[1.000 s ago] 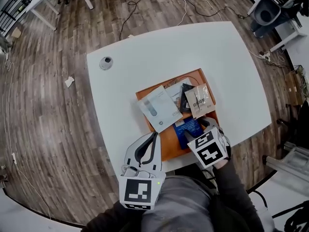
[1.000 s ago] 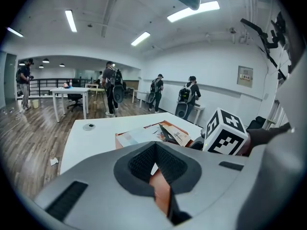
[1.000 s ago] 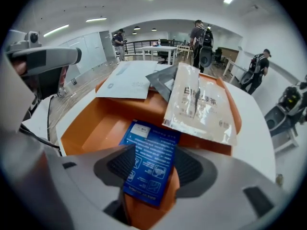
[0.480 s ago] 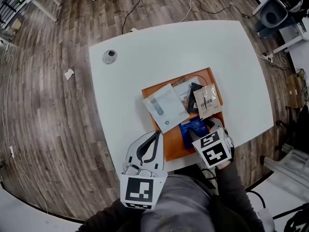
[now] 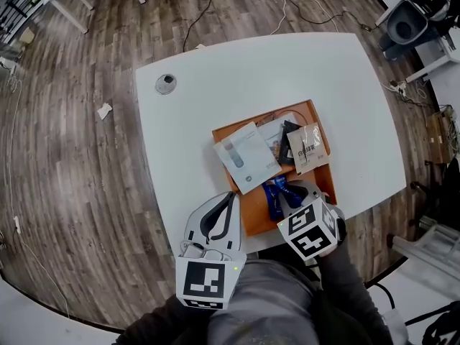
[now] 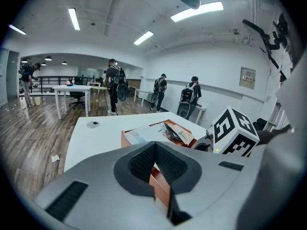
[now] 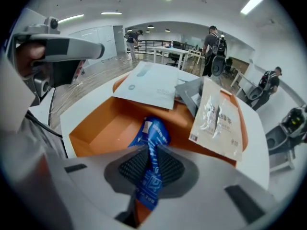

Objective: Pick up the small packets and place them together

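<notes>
Right gripper (image 7: 151,169): jaws have just been closing and now pinch the blue packet (image 7: 153,133), crumpled, at the near end of the orange tray (image 7: 96,128). Left gripper (image 6: 154,169): clenched, empty, near the tray. Best approach is probably a firm pinch and a straight lift. Then carry it toward the beige packet (image 7: 217,116) and white pouch (image 7: 151,85) farther in.

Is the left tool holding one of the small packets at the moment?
No, the left tool is shut, with nothing between its jaws.

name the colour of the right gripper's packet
Blue plastic packet with white print; clearest in right gripper view.
</notes>
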